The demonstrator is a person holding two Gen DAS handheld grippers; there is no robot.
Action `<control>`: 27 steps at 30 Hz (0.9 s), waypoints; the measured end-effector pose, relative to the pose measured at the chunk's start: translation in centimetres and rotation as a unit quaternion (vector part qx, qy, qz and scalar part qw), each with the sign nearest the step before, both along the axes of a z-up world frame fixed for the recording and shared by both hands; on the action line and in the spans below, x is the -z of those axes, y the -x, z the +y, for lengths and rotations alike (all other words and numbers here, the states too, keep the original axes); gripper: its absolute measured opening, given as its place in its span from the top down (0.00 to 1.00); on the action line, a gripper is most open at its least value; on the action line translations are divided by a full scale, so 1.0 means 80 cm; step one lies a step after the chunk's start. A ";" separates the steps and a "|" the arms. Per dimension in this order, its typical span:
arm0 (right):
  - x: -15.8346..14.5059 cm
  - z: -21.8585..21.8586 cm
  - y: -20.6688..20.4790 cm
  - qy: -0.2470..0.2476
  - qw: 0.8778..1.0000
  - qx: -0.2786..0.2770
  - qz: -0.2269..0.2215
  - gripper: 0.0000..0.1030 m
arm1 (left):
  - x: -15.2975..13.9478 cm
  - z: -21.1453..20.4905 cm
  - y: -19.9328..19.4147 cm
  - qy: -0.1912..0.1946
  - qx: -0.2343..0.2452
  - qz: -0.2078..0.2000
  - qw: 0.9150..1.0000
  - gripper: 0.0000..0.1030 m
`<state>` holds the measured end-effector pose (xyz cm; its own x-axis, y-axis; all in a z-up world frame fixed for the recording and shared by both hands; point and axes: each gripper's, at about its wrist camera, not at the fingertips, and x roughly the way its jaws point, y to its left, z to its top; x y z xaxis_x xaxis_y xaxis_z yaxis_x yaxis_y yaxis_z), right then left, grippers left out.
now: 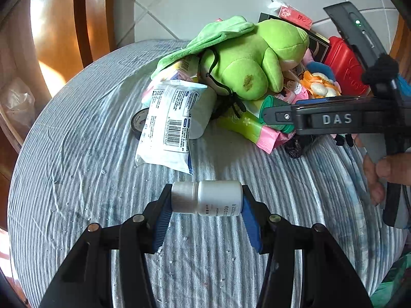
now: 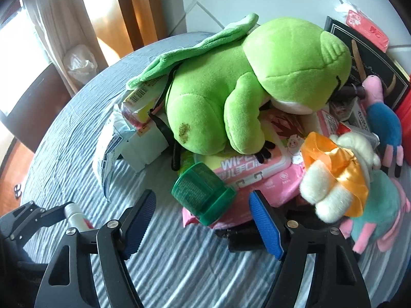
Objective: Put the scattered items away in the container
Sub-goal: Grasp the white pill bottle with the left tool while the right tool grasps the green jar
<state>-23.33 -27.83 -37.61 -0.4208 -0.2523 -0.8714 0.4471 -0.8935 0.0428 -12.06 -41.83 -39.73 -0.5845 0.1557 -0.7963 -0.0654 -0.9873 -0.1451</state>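
Blue striped cloth [image 1: 77, 154] covers the round table, with white floor tiles [image 1: 205, 0] behind it. Nearest, the left gripper [image 1: 206, 201] clamps a small white bottle [image 1: 208, 201] lying sideways between its blue pads, just above the cloth, while the right gripper [image 2: 203, 205] stands partly open with a green jar [image 2: 203, 195] between its fingers, and I cannot tell if the pads touch it. Farther off lies the pile: a white packet [image 1: 167, 131], pink wipes [image 2: 246, 166], a green frog plush [image 2: 244, 97] on top, a small toy with orange ribbon [image 2: 336, 172] beside it, and a red case [image 1: 344, 64] at the far edge.
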 end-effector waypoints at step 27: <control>-0.053 0.016 -0.022 0.010 1.000 0.017 -0.002 0.45 | -0.058 0.011 0.001 0.007 0.001 0.023 1.000 0.51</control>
<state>-21.59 -26.53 -33.41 -0.4268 -0.2550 -0.8676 0.4161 -0.9072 0.0620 -12.17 -40.92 -35.06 -0.6207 0.1457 -0.7704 -0.0745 -0.9891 -0.1271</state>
